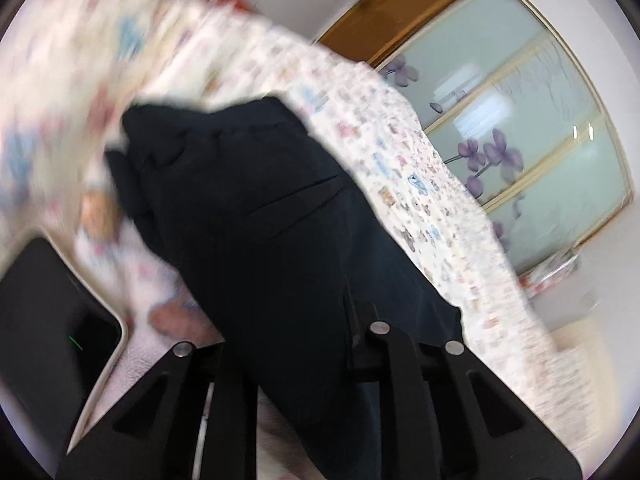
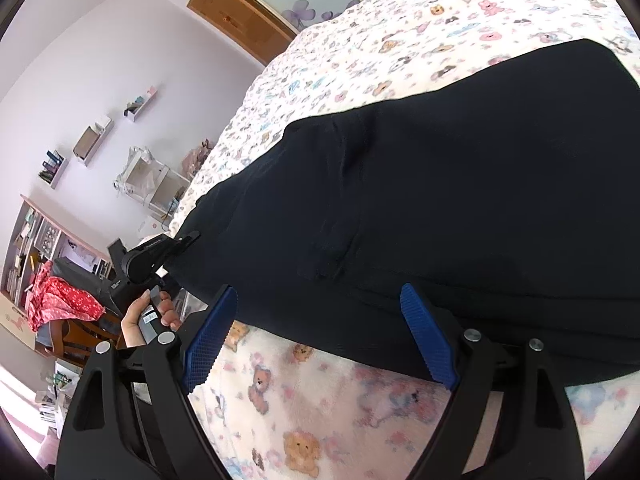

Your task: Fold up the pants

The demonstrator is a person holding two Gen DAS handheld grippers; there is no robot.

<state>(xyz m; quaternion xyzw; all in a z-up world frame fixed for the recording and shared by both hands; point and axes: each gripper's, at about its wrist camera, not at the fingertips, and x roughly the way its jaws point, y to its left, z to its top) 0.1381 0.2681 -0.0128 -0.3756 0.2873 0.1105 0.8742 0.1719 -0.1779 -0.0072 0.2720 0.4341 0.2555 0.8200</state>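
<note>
Dark navy pants [image 2: 440, 200] lie on a bed with a bear-print blanket [image 2: 400, 40]. My right gripper [image 2: 316, 300] is open, its blue pads [image 2: 428, 332] at the near edge of the pants, with nothing between them. In the left wrist view the pants [image 1: 260, 220] hang from my left gripper [image 1: 296, 344], which is shut on the fabric; the fingertips are hidden under the cloth. In the right wrist view the left gripper [image 2: 188, 238] sits at the pants' left end, held by a hand [image 2: 140, 320].
The bear-print blanket [image 1: 420, 184] covers the bed. A black tablet [image 1: 52, 320] lies at the left. A wardrobe with flowered glass doors [image 1: 540, 140] stands beyond the bed. Shelves [image 2: 92, 144] and a red cloth [image 2: 60, 304] are at the left.
</note>
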